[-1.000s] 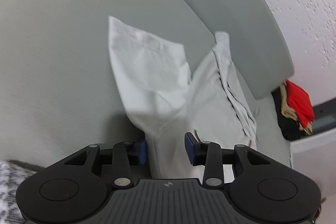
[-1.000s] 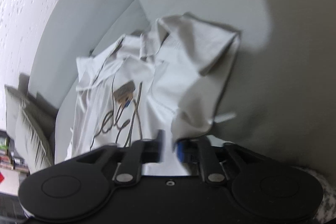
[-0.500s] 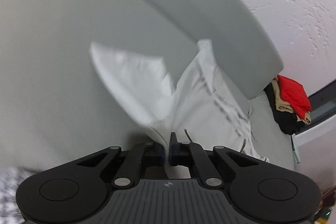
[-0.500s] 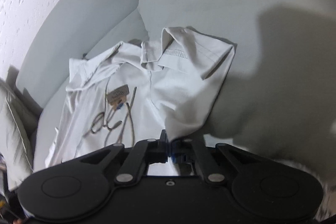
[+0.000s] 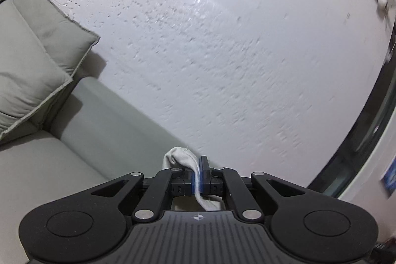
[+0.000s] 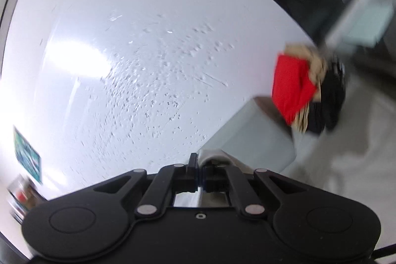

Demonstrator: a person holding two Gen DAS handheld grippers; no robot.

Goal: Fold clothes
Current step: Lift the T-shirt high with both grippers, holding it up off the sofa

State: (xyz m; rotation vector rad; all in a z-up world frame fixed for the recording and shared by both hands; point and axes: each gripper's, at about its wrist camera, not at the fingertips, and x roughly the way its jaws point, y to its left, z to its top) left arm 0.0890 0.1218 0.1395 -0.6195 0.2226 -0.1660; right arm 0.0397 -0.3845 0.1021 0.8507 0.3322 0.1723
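Note:
My left gripper is shut on a bunched fold of the white garment, which pokes up over the fingers and hangs out of sight below. My right gripper is shut on another edge of the same white garment; only a small bit of cloth shows above its fingers. Both grippers are raised and tilted up toward the white textured wall. The rest of the garment is hidden under the grippers.
The grey sofa backrest and seat lie at lower left, with grey cushions at the left. In the right wrist view a sofa arm carries a pile of red, tan and black clothes. A dark window frame runs at the right.
Both grippers have lifted and tilted upward with the white garment pinched in them; the views swung from the sofa seat and spread garment to the wall.

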